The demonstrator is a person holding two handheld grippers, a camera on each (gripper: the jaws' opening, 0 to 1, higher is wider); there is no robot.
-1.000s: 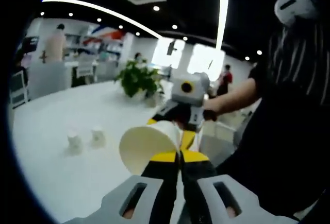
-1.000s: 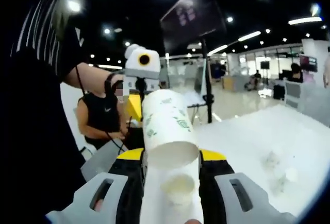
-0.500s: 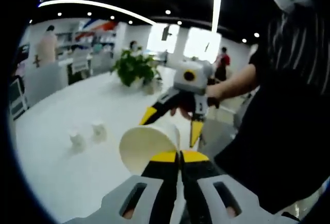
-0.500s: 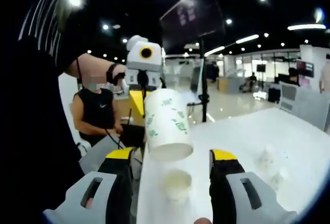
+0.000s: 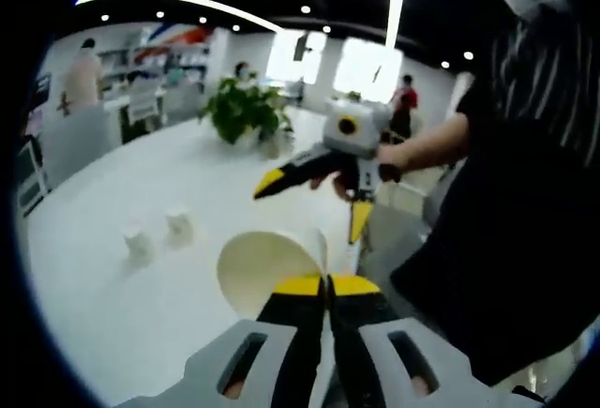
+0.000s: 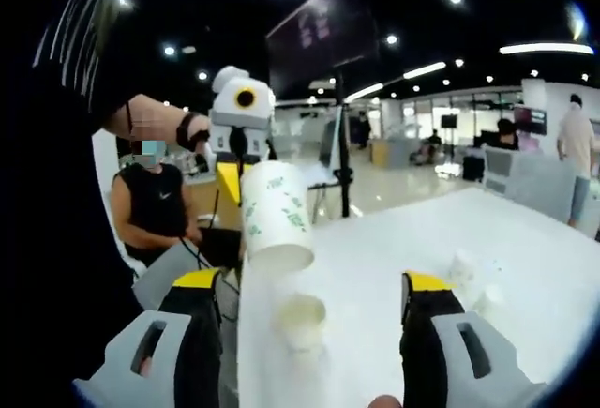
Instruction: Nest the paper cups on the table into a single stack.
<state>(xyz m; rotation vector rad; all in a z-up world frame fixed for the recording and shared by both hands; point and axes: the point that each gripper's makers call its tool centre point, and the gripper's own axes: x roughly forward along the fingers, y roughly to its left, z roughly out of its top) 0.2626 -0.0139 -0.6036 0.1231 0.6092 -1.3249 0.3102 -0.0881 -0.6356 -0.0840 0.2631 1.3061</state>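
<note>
My left gripper [image 5: 326,284] is shut on the rim of a white paper cup [image 5: 265,269], whose open mouth faces the camera. In the right gripper view the same cup [image 6: 273,217] shows green leaf prints and hangs tilted, mouth down, from the left gripper [image 6: 230,186]. Just below it another paper cup [image 6: 300,319] stands upright on the white table [image 6: 375,267]. My right gripper [image 6: 314,284] is wide open with nothing between its jaws. In the left gripper view the right gripper [image 5: 311,206] hovers beyond the held cup, jaws spread.
Two small white cups [image 5: 155,234] stand on the table to the left, also seen as small cups [image 6: 473,281] at the right. A potted plant [image 5: 242,117] stands at the far edge. A seated person [image 6: 155,211] and a screen on a stand [image 6: 328,37] are behind.
My right gripper has opened, let go of the printed cup and drawn back from it. The left gripper still holds the cup by its rim.
</note>
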